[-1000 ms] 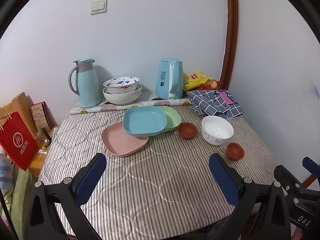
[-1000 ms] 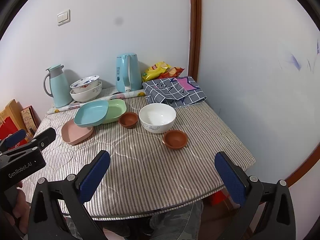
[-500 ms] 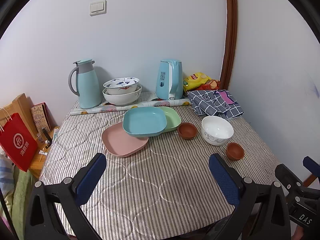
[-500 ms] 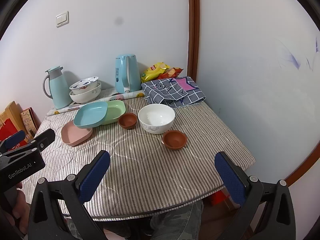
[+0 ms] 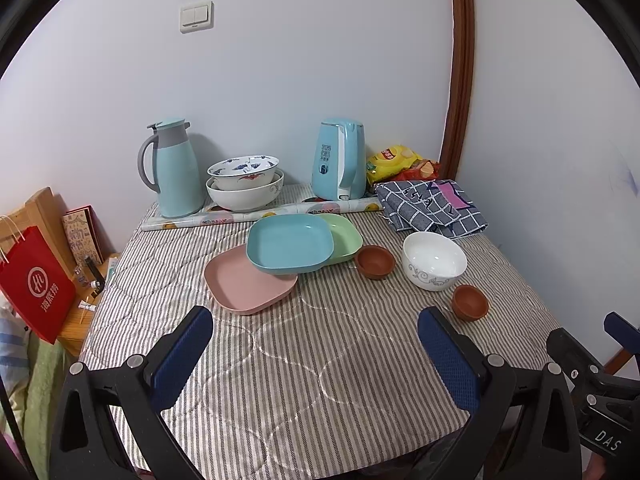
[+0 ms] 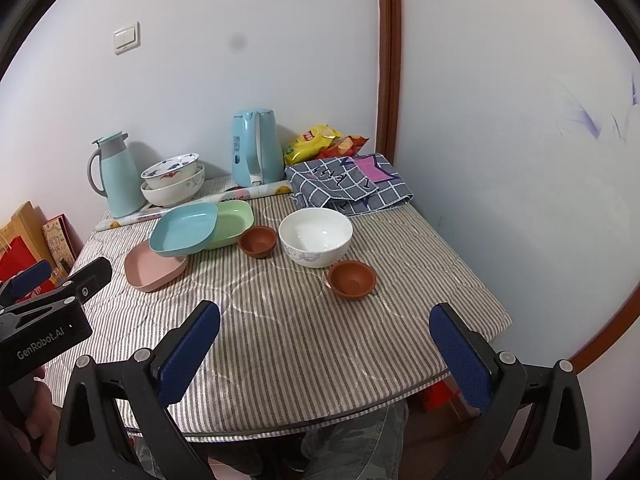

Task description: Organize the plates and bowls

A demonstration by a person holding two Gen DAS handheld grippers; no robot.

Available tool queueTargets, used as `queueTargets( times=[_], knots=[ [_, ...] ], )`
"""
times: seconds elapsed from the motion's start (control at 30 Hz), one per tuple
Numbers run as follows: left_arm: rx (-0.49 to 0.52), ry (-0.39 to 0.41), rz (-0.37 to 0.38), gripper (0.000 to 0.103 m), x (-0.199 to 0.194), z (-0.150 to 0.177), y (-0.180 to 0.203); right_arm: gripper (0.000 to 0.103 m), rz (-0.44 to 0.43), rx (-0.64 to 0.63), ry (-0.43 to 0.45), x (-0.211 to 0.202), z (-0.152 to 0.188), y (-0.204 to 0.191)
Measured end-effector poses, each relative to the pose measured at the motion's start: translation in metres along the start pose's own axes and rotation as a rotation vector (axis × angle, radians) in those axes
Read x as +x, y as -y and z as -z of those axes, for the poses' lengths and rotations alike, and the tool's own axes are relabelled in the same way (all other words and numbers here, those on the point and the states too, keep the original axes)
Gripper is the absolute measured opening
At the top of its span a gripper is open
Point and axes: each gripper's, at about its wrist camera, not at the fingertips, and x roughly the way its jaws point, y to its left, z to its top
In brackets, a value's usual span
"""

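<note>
On the striped table, a blue plate [image 5: 290, 247] [image 6: 184, 229] lies overlapping a pink plate [image 5: 248, 285] [image 6: 154, 268] and a green plate [image 5: 345, 233] [image 6: 234, 222]. To their right stand a small brown bowl [image 5: 375, 261] [image 6: 258, 241], a white bowl [image 5: 434, 261] [image 6: 316, 236] and a second brown bowl [image 5: 470, 302] [image 6: 352, 279]. Two stacked patterned bowls [image 5: 245, 184] [image 6: 173, 182] sit at the back. My left gripper [image 5: 316, 358] and right gripper [image 6: 326, 350] both hang open and empty over the near table edge, apart from everything.
At the back stand a light blue thermos jug [image 5: 174, 168], a blue kettle [image 5: 340, 160], a paper roll [image 5: 260, 214], snack bags [image 5: 396, 162] and a folded checked cloth [image 5: 432, 206]. A red bag [image 5: 36, 288] is left of the table. Walls close the back and right.
Both views have drifted very slightly; nothing on the table has moved and both grippers stay open.
</note>
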Motion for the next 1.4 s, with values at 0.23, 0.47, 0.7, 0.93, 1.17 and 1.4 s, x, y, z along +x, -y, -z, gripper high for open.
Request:
queueTargets(
  times=[0.23,0.47,0.7,0.93,1.17,1.4],
  knots=[
    [-0.002,0.002,-0.001,0.103,-0.002,0.0,0.0,0.103,0.0,-0.003,0.001,-0.001,0.0,-0.002],
    [-0.004,0.003,-0.007,0.103,-0.003,0.0,-0.001,0.103,0.0,-0.003,0.0,-0.002,0.0,-0.003],
    [-0.01,0.0,-0.003,0.103,-0.003,0.0,-0.002,0.103,0.0,0.002,0.004,-0.004,0.0,-0.002],
    [-0.001,-0.003,-0.006,0.103,-0.001,0.0,0.003,0.103,0.0,0.003,0.005,-0.004,0.001,-0.001],
    [0.009,-0.006,-0.012,0.103,0.004,-0.002,0.005,0.103,0.002,0.007,0.0,0.001,0.002,0.0],
    [0.012,-0.038,-0.014,0.103,0.021,-0.01,0.002,0.103,-0.015,0.034,-0.025,0.019,-0.005,0.003]
  ],
)
